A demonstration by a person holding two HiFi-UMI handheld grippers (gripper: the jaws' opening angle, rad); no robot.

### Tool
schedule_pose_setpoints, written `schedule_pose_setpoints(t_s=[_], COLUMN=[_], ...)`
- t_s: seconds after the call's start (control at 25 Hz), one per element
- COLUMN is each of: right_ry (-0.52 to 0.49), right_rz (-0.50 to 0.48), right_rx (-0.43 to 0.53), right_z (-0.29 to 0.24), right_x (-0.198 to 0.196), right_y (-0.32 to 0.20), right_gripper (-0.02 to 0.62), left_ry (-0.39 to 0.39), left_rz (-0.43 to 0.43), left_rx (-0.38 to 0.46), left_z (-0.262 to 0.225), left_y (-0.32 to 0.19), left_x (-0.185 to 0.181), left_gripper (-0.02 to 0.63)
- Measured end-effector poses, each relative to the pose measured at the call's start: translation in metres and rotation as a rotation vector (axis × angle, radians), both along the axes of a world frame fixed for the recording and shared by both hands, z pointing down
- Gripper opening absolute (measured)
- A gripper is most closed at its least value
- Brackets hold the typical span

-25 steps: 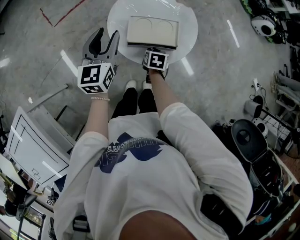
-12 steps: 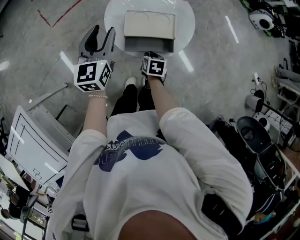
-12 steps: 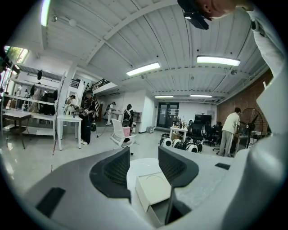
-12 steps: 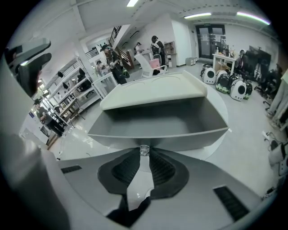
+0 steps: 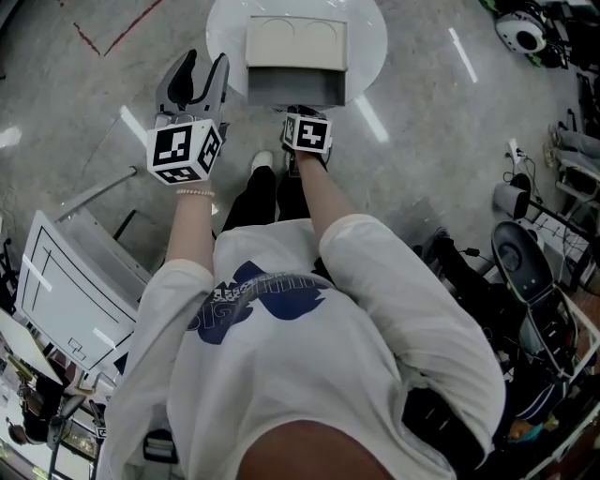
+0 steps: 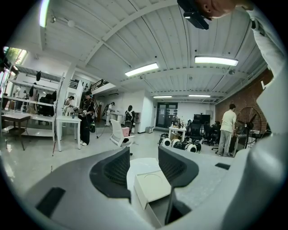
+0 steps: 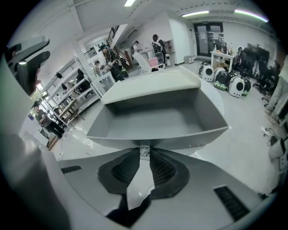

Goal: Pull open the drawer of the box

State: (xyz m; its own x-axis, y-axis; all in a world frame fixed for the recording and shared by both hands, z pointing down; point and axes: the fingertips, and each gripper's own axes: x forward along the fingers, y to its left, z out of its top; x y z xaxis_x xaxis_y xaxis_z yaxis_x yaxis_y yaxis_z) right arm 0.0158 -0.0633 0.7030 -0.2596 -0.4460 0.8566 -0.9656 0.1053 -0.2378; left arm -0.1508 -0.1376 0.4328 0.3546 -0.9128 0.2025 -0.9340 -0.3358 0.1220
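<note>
Since a second ago, the grey drawer (image 5: 295,89) has come further out of the cream box (image 5: 296,41), and the right claw (image 5: 302,110) has moved back with it toward the person. The right claw (image 7: 144,152) points steeply down, and its two jaws are closed on a small shiny knob (image 7: 144,150) in the middle of the drawer's front wall. The knob sits pinched right at the tips. The drawer (image 7: 157,117) lies directly ahead of these tips with its open tray turned upward. The box (image 7: 153,83) is behind the drawer, on the side far from the claw. It stands on a round white table (image 5: 230,28). The left claw (image 5: 206,61) is well apart to the left of the right one, beside the table's rim and not touching it. Its jaws stand apart and grip nothing. In the left gripper view, the left claw (image 6: 144,158) points almost level. The table (image 6: 137,165) and the box (image 6: 155,188) are seen between its jaws, ahead and lower, with the pulled-out drawer toward the right jaw.
</note>
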Motion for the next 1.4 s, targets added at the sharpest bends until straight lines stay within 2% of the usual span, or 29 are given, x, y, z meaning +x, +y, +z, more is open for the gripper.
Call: schedule_pose_setpoints(t_s=[0.16,0.24,0.4,0.48,0.56,0.68,0.76,0.96,1.08,1.24,1.4], right_ry=[-0.004,-0.018,-0.028,0.009,0.021,-0.048,-0.073,-0.043,0.039,0.113,0.110], right_rz=[0.029,0.031,-0.014,-0.026,0.016,0.123,0.160,0.130,0.096,0.025,-0.020], right_rx=[0.015,0.023,0.069,0.149,0.257,0.452,0.586,0.834,0.952,1.056,1.092], right_z=[-0.003,-0.009,-0.035,-0.060,-0.097,-0.170,-0.221,-0.314,-0.348,-0.371,-0.381], right_x=[0.003,0.005,0.017,0.038,0.064,0.102,0.122,0.138,0.133,0.124,0.116], right_y=[-0.002,0.000,0.005,0.000,-0.012,-0.040,-0.055,-0.070,-0.068,-0.068,-0.069], right_gripper=[0.083,0.114,0.132,0.124,0.114,0.100,0.086,0.048,0.014,-0.003,-0.003], left_ry=[0.000,0.003,0.016,0.021,0.018,0.002,-0.001,-0.018,-0.034,-0.061,-0.077], left_rz=[0.000,-0.001,-0.003,-0.002,0.003,0.008,0.006,0.013,0.014,0.011,0.018], left_rx=[0.004,0.010,0.027,0.042,0.059,0.084,0.093,0.109,0.135,0.195,0.231], left_z=[0.000,-0.002,-0.011,-0.018,-0.025,-0.036,-0.043,-0.057,-0.069,-0.089,-0.100], left_y=[0.001,0.002,0.005,0.007,0.013,0.021,0.024,0.028,0.029,0.025,0.023], left_x=[0.000,-0.001,-0.002,-0.001,0.001,0.007,0.013,0.028,0.035,0.052,0.061], left_gripper=[0.183,0.183,0.183,0.183,0.183,0.183,0.183,0.181,0.169,0.015,0.006])
